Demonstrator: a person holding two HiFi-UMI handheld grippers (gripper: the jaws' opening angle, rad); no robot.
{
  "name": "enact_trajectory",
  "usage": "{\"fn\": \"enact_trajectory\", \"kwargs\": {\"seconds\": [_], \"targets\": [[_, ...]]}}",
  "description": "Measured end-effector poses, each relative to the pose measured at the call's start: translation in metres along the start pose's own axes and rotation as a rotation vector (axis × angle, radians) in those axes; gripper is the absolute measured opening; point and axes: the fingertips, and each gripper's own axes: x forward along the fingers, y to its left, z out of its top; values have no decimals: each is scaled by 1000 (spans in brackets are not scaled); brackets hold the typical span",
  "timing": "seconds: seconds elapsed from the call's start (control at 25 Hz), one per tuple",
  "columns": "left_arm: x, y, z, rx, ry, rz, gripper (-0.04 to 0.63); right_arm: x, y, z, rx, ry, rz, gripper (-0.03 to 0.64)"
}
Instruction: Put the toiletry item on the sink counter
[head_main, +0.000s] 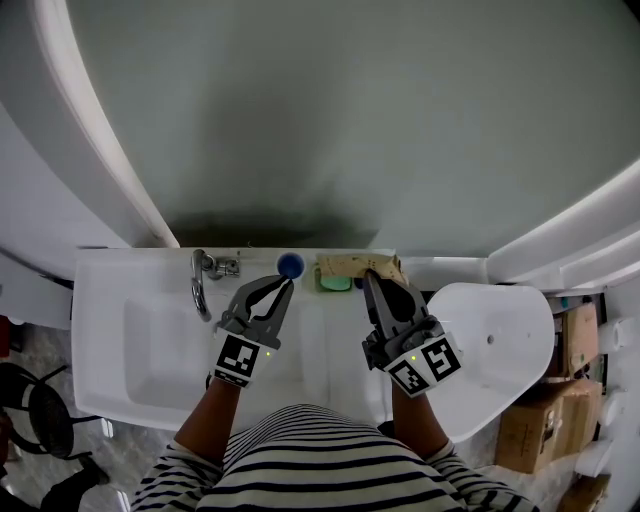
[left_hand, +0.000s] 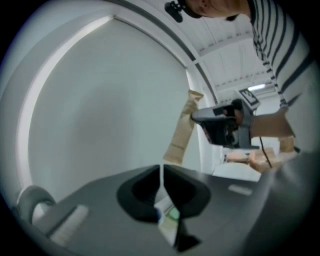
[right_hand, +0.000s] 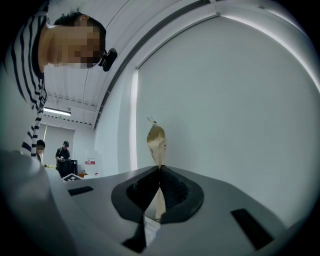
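Observation:
A blue-topped toiletry item (head_main: 290, 264) stands at the back of the white sink counter (head_main: 110, 268). The tips of my left gripper (head_main: 286, 285) are just in front of it. In the left gripper view that gripper (left_hand: 162, 171) has its jaws together with nothing between them. My right gripper (head_main: 369, 277) is shut on the edge of a brown paper bag (head_main: 352, 266) over the counter's right end. A green item (head_main: 335, 283) lies beside the bag. In the right gripper view the bag (right_hand: 156, 141) rises out of the closed jaws (right_hand: 160, 171).
A chrome faucet (head_main: 203, 280) stands at the back left of the basin (head_main: 165, 350). A white oval fixture (head_main: 495, 350) sits to the right, with cardboard boxes (head_main: 545, 425) beyond it. A black chair (head_main: 35, 420) is at the far left. The wall rises straight behind the counter.

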Motion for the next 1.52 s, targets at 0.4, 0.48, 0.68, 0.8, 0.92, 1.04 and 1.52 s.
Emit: {"fn": "enact_trajectory", "kwargs": {"seconds": [0.4, 0.48, 0.68, 0.8, 0.92, 1.04, 1.52], "targets": [[-20, -5, 2, -60, -12, -4, 6, 4, 4, 6, -7, -8, 13, 9], [-22, -6, 9, -63, -35, -4, 6, 5, 5, 8, -9, -9, 17, 9], [-26, -6, 17, -70, -65, -9, 6, 12, 6, 4, -12, 2, 23, 9], [-28, -2, 18, -82, -74, -8, 6, 21, 5, -4, -11, 17, 26, 9], [-28, 1, 16, -85, -78, -7, 6, 31, 3, -17, -10, 38, 28, 9], [-28, 4, 14, -81, -77, -5, 6, 41, 0, -30, -5, 60, 27, 9], [-23, 15, 10, -81, -82, 16, 6, 69, -12, -100, -8, 199, 36, 9]]}}
